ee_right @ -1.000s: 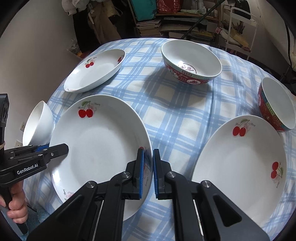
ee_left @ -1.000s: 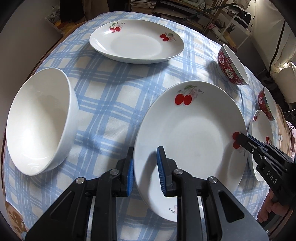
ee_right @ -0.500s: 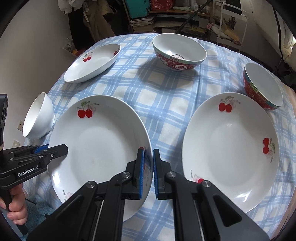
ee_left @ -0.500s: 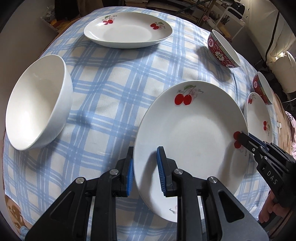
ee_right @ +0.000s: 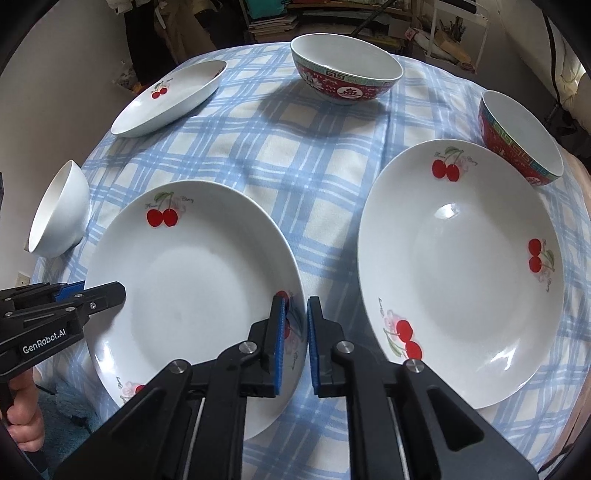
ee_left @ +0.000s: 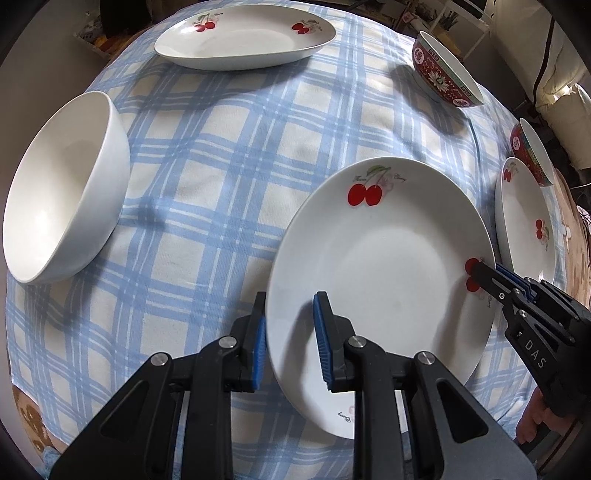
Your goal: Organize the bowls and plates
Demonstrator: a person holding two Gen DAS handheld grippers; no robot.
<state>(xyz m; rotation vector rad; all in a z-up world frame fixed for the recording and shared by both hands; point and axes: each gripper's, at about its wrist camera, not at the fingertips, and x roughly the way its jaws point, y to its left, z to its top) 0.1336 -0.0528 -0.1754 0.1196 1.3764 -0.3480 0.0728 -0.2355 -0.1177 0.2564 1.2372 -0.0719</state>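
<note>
A white cherry-print plate [ee_left: 380, 266] is held by both grippers, lifted above the checked tablecloth. My left gripper [ee_left: 290, 339] is shut on its left rim, one finger over and one under. My right gripper [ee_right: 295, 332] is shut on its right rim [ee_right: 291, 295]; it also shows in the left wrist view [ee_left: 491, 277]. A second cherry plate [ee_right: 461, 266] lies to the right. A third cherry plate [ee_left: 243, 37] lies at the far side. A white bowl [ee_left: 62, 188] stands at the left. Two red patterned bowls [ee_right: 345, 74] [ee_right: 517, 140] stand at the back and right.
The round table has a blue and white checked cloth [ee_left: 229, 155] that drops off at the near edge. Shelves and clutter [ee_right: 273, 18] stand beyond the table. A hand [ee_right: 22, 417] holds the left gripper's handle.
Both grippers have risen with the plate between them; the table and other dishes look farther below. The grips on the rim are unchanged.
</note>
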